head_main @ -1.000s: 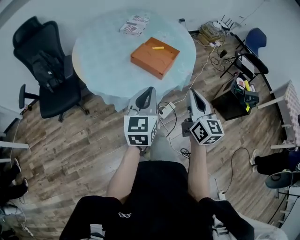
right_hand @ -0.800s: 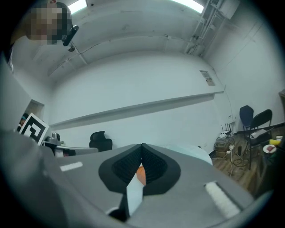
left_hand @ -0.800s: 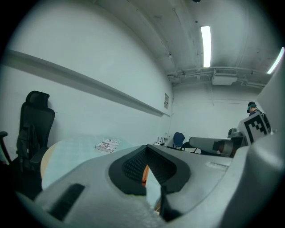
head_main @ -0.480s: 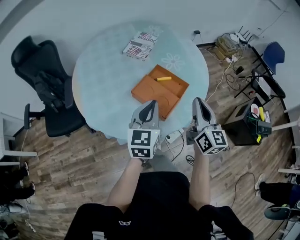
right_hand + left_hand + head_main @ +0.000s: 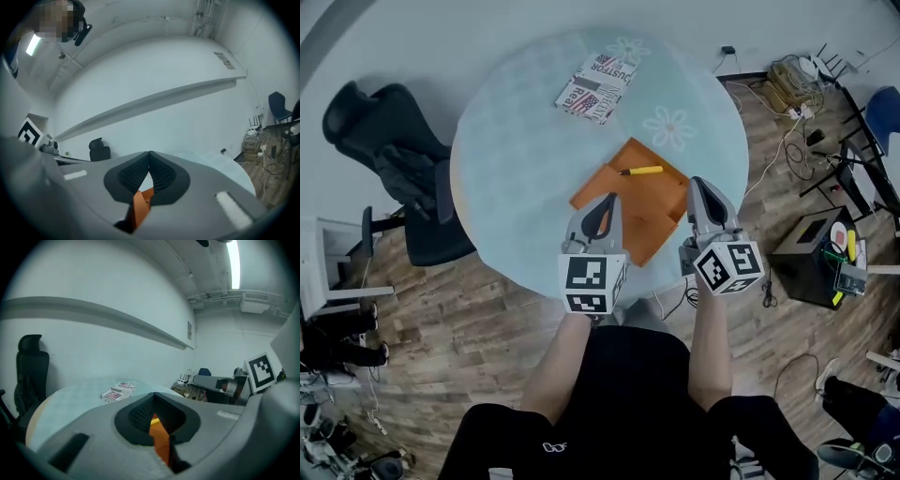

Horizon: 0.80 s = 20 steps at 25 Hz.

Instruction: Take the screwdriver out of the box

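An open orange box lies on the round table under a pale blue cloth. A yellow-handled screwdriver rests inside it near the far side. My left gripper hovers over the box's near left part, jaws shut and empty. My right gripper hangs just off the box's right corner, also shut and empty. In the left gripper view the box shows as an orange sliver behind the closed left gripper. The right gripper view shows the box below the closed right gripper.
A printed magazine lies on the table's far side. A black office chair stands to the left. On the wooden floor at the right are a black crate, a blue chair and loose cables.
Both grippers have travelled forward from over the floor to over the table's near edge at the orange box. The table and box now sit closer in the head view.
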Each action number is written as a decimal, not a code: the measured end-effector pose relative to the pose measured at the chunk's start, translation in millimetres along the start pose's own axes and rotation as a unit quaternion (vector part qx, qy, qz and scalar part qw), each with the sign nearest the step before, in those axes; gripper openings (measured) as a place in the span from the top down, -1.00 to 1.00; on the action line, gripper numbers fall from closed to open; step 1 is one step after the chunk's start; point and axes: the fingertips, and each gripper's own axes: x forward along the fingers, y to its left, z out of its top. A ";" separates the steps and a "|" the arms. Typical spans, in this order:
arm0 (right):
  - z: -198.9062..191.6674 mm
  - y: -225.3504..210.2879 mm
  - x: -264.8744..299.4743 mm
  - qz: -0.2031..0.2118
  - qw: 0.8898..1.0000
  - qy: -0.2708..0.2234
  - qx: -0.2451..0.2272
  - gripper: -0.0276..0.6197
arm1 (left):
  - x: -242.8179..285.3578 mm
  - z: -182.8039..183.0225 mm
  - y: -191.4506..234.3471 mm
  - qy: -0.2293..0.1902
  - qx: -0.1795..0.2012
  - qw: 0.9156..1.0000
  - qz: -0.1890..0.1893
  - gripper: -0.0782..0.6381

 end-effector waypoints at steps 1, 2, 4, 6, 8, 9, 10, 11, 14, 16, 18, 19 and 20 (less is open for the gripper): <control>-3.7 -2.7 7.6 0.002 1.000 0.006 -0.002 0.88 | 5.4 -1.2 3.2 0.004 0.000 1.000 0.000 0.77; -7.3 -6.1 14.6 0.003 1.000 0.012 -0.001 0.88 | 10.3 -2.5 5.8 0.007 0.000 1.000 0.000 0.77; -13.6 -12.3 26.8 0.002 1.000 0.024 -0.001 0.88 | 18.2 -5.5 10.0 0.015 -0.002 1.000 -0.002 0.77; -18.8 -14.8 37.9 0.005 0.999 0.040 -0.017 0.88 | 25.4 -7.9 14.6 0.020 -0.004 1.000 -0.003 0.77; -25.2 -15.7 48.3 0.012 0.997 0.059 -0.047 0.88 | 32.0 -12.1 19.2 0.026 -0.006 1.000 -0.004 0.77; -29.1 -16.2 53.2 0.014 0.996 0.070 -0.060 0.88 | 34.5 -14.7 22.3 0.029 -0.008 1.000 -0.004 0.77; -32.8 -15.8 57.8 0.017 0.994 0.080 -0.070 0.88 | 36.3 -17.3 26.0 0.033 -0.010 0.999 -0.003 0.77; -35.0 -14.4 62.5 0.022 0.992 0.090 -0.081 0.88 | 37.8 -18.8 30.0 0.036 -0.014 0.999 -0.002 0.77; -37.1 -8.0 78.0 0.056 0.980 0.127 -0.140 0.88 | 43.6 -14.9 35.7 0.033 -0.020 0.999 -0.001 0.77; -46.6 -4.6 91.2 0.090 0.964 0.164 -0.188 0.88 | 47.1 -11.9 35.5 0.030 -0.022 0.999 -0.003 0.77; -67.9 1.0 103.2 0.130 0.939 0.213 -0.235 0.73 | 47.6 -14.2 36.8 0.029 -0.027 0.999 -0.003 0.77; -81.6 4.7 108.1 0.150 0.924 0.239 -0.260 0.67 | 47.0 -16.1 39.3 0.029 -0.031 0.999 -0.002 0.77; -95.9 8.0 112.7 0.169 0.906 0.263 -0.285 0.64 | 46.3 -17.6 43.0 0.029 -0.034 0.999 0.000 0.77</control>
